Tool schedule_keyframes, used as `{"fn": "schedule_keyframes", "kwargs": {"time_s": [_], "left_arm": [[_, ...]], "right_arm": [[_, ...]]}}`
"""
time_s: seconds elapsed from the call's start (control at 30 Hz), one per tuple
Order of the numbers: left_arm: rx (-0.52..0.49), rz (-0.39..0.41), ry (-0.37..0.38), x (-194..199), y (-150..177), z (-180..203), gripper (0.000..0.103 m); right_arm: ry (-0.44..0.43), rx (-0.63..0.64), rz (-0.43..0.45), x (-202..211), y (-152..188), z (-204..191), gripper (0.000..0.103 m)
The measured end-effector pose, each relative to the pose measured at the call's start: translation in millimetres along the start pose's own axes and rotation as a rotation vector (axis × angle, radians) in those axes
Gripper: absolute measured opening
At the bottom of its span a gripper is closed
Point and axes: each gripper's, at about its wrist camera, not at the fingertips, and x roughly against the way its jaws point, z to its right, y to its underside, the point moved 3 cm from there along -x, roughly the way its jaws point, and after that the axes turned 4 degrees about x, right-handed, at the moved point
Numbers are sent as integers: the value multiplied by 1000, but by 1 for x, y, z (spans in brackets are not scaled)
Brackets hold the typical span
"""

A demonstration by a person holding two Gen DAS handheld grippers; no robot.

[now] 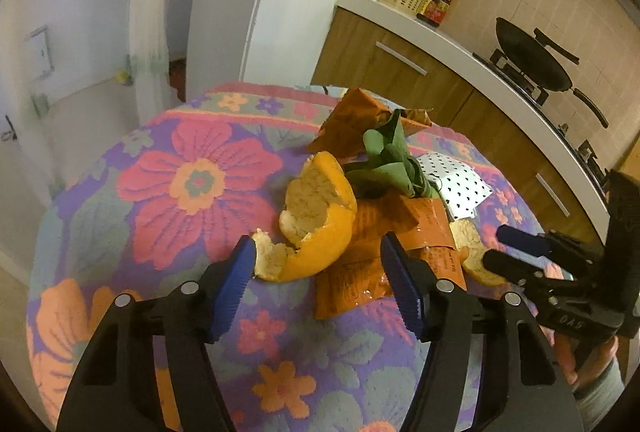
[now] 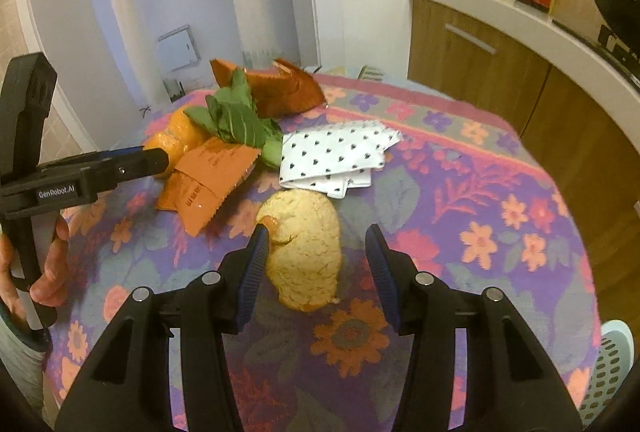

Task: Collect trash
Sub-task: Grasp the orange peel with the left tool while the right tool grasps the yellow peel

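Trash is seen heaped on a flowered tablecloth [image 1: 192,192]. The left gripper [image 1: 318,272] is held spread wide, nothing clamped between its blue pads [image 1: 234,288]. A curled orange peel [image 1: 316,216] is found just ahead of its tips, the peel's ragged end beside the left pad. Crumpled orange wrappers [image 1: 404,232] lie ahead toward its right finger, topped by green leaves [image 1: 390,160], with a polka-dot paper [image 1: 460,184] farther off to the right.

The right gripper [image 2: 316,272] is likewise held open and empty. A second peel piece [image 2: 308,252], pith upward, is framed between its fingers, close to the left pad [image 2: 252,272]; contact cannot be told. Ahead of it the polka-dot paper [image 2: 336,160] is spread flat, and the leaves [image 2: 236,120] and wrappers [image 2: 208,180] are piled ahead to its left.
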Motion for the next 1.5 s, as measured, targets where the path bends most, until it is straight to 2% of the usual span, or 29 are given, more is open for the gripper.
{"fn": "schedule_keyframes", "kwargs": {"time_s": [0.1,0.2,0.23,0.3,0.47,0.57,0.7,0.93,0.97,1.0,1.03,1.13,1.23,1.5], "left_arm": [[0,-8,16,-5,0,0,57],[21,-15,48,-9,-4,-1,52],[31,-15,57,-9,-5,-2,49],[59,-28,84,-12,-7,-6,35],[62,-34,97,-15,-5,-7,25],[51,-37,121,-15,-3,-3,6],[30,-24,98,-11,0,2,5],[46,18,115,8,2,3,5],[47,22,116,10,3,3,5],[48,25,117,13,4,3,5],[47,27,119,15,5,4,5],[41,36,121,24,8,7,5],[32,45,127,32,10,14,5],[-41,74,154,58,19,53,5]], "right_arm": [[5,11,-21,-8,0,-3,49],[15,20,-15,-10,-4,-5,63],[16,22,-13,-10,-5,-6,64],[15,24,-19,-14,-7,-7,64],[13,30,-38,-20,-8,-7,64],[16,37,-49,-23,-8,-8,64],[15,30,-49,-23,-8,-6,64],[0,18,-71,-28,-9,-3,63],[12,31,-75,-29,-9,-5,63],[18,42,-75,-29,-9,-8,53],[18,58,-74,-28,-8,-11,49],[17,90,-68,-24,-4,-19,27],[9,80,-53,-14,2,-18,15],[-15,62,-6,37,28,-14,10]]}}
